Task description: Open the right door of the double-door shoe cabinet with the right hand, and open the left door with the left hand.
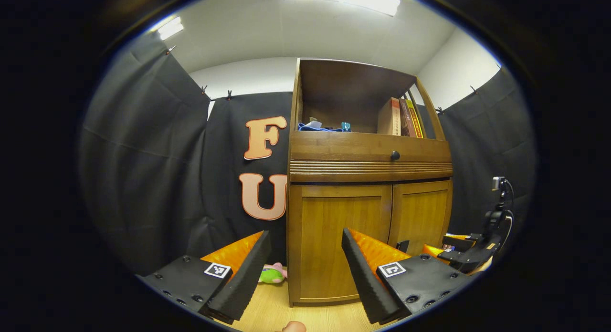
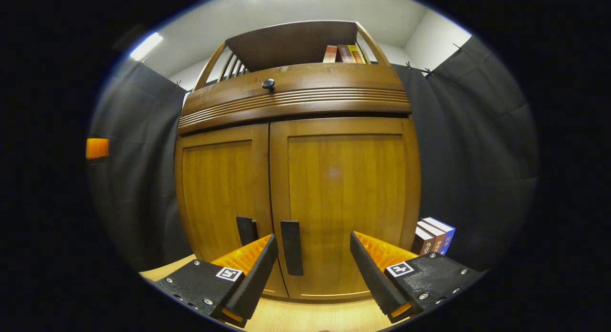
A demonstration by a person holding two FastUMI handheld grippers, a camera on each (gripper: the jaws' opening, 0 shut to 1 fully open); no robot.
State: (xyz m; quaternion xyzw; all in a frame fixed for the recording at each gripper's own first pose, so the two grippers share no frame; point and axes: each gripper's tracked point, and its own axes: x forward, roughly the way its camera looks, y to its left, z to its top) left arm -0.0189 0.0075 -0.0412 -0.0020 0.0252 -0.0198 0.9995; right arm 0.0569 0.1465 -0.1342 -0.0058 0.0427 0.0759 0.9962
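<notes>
Two closed doors on the shoe cabinet (image 2: 296,98), both grippers spread wide and empty
Right gripper (image 2: 312,265) hangs near the right door (image 2: 343,203) with its handle (image 2: 291,248) between the fingers, perhaps untouched; left gripper (image 1: 303,270) faces the left door (image 1: 339,241), apart from it

Books (image 2: 433,234) stand right of the shoe cabinet (image 2: 305,179); toy (image 1: 272,274) lies left.

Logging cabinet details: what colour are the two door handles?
Black; the door handles show best in the right gripper view.
</notes>
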